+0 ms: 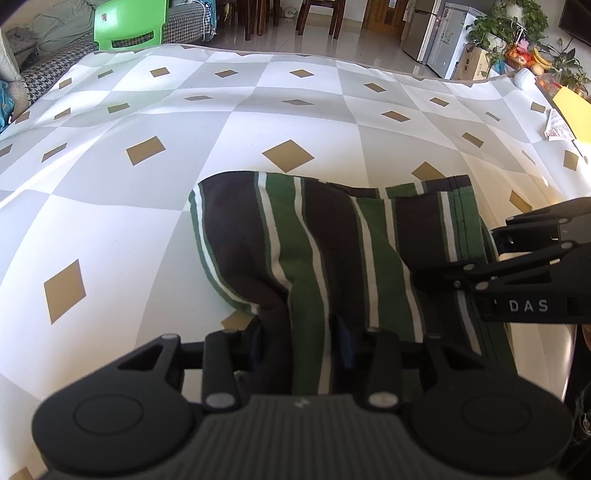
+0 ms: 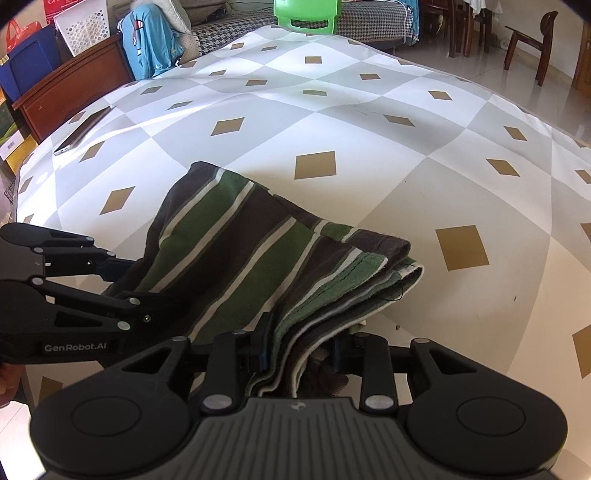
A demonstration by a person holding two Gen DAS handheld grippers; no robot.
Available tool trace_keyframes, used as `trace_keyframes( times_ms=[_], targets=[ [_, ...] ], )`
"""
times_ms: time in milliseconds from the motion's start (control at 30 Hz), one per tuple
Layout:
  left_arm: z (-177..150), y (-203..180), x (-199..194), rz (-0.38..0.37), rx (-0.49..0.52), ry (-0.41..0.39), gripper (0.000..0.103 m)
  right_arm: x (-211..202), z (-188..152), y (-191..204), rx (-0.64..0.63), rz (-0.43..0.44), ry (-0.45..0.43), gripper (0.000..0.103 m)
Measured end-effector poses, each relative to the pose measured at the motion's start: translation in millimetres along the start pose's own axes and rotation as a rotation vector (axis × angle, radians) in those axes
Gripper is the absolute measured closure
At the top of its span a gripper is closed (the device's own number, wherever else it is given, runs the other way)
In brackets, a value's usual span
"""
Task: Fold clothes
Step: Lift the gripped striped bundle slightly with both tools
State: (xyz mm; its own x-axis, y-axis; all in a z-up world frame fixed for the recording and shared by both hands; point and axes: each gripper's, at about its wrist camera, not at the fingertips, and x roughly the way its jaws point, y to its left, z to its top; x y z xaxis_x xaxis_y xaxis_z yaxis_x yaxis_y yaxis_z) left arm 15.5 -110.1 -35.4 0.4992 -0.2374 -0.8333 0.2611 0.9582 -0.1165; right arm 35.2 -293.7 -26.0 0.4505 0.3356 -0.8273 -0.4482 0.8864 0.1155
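- Sunlit living room, with a green plastic chair [image 1: 129,27] and dark wooden dining chairs [image 2: 528,40] beyond a table spread with a white-and-grey checked cloth [image 1: 258,110] dotted with tan diamonds.
- A striped garment [image 1: 314,251] in green, dark brown and white lies bundled at the near edge of the cloth, already doubled into several layers; its stacked hems show in the right wrist view [image 2: 369,280].
- The left gripper [image 1: 301,343] is closed on a bunched length of the fabric near its near edge, the cloth running up between the fingers.
- The right gripper [image 2: 299,350] is pinched on the thick stack of layered edges at the bundle's right end.
- A phone [image 2: 83,129] lies far off at the cloth's left edge, well apart from the garment.
- The bundle's long axis runs across the table, left to right as the person faces it; the stripes run roughly away from the person, the rounded folded end to the left, the open hems to the right.
- Judgement: both grips appear to be carrying a fold. Doing it well likely means keeping both ends level, holding the layered edges aligned, and laying the fabric flat before letting go so no layer slips or bunches.
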Motion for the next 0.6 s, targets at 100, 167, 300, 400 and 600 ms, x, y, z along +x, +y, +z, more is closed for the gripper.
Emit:
trace_keyframes(
  times_ms=[100,167,300,400,600],
  targets=[
    [-0.8,4.7,1.9,0.002,-0.016,0.003,0.055,2.8,-1.1,-4.2,0.019,-0.007,0.014,0.063],
    [-1.7,6.3,2.3,0.003,-0.016,0.001,0.052,4.7,-1.9,-7.0,0.032,-0.012,0.023,0.059],
    [-2.1,9.1,3.9,0.024,-0.024,0.004,0.037,6.0,-2.4,-8.9,0.039,-0.015,0.026,0.056],
    [-2.4,10.6,5.2,0.030,-0.023,0.002,0.032,6.5,-2.8,-9.9,0.043,-0.016,0.027,0.054],
    [-0.4,9.7,8.6,0.048,-0.022,0.007,0.023,7.9,-2.1,-8.9,0.037,-0.020,0.025,0.051]
  ],
)
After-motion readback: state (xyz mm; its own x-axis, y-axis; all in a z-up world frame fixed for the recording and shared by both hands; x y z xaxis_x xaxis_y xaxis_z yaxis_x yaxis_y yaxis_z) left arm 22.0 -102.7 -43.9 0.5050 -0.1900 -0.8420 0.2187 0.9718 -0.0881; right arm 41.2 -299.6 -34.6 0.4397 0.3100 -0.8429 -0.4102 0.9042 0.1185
